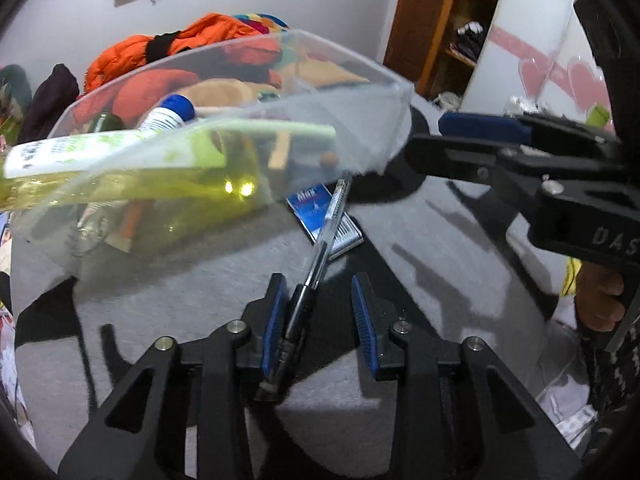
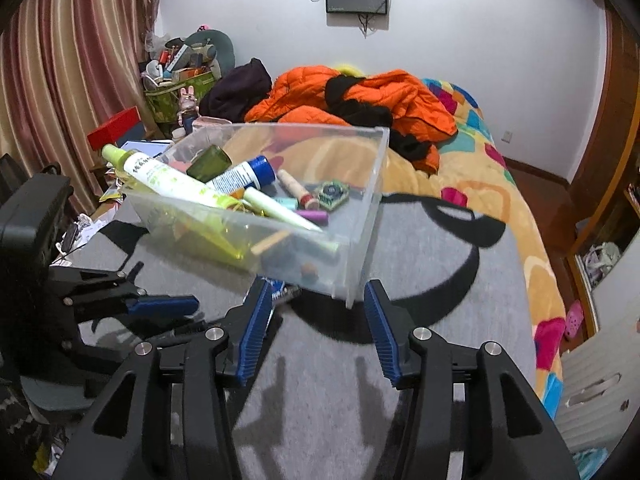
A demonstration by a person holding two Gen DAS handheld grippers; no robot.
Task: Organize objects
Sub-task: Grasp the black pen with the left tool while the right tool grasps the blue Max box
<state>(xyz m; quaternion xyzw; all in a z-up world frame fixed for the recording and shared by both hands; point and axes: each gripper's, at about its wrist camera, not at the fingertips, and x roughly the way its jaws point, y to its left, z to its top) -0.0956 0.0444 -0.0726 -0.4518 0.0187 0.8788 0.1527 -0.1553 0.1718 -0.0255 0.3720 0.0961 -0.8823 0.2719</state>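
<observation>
clear plastic bin (image 2: pixel 352 216), tilted on the grey mat (image 2: pixel 440 280) with its near corner low; it holds a green-and-white bottle (image 2: pixel 168 178), a blue-capped tube (image 2: pixel 244 174), a pale green pen-like stick (image 2: pixel 280 210) and small spools, all slid toward the lower side. the tilt likely comes from the bin resting on things beneath it, judging by the blue booklet (image 1: pixel 320 216) that pokes out under its edge. black pen (image 1: pixel 316 264), lying between the pads of the left gripper (image 1: pixel 320 320), its tip toward the bin; the barrel leans on the left pad while the right pad stands clear, so the jaws are parted and not pinching. this reads as a pen lined up for the bin. right gripper (image 2: pixel 318 328), jaws spread, nothing between them; the bin's low corner sits just ahead of its fingertips, probably so it can steady the bin. behind: a bed with an orange jacket (image 2: pixel 360 96).
</observation>
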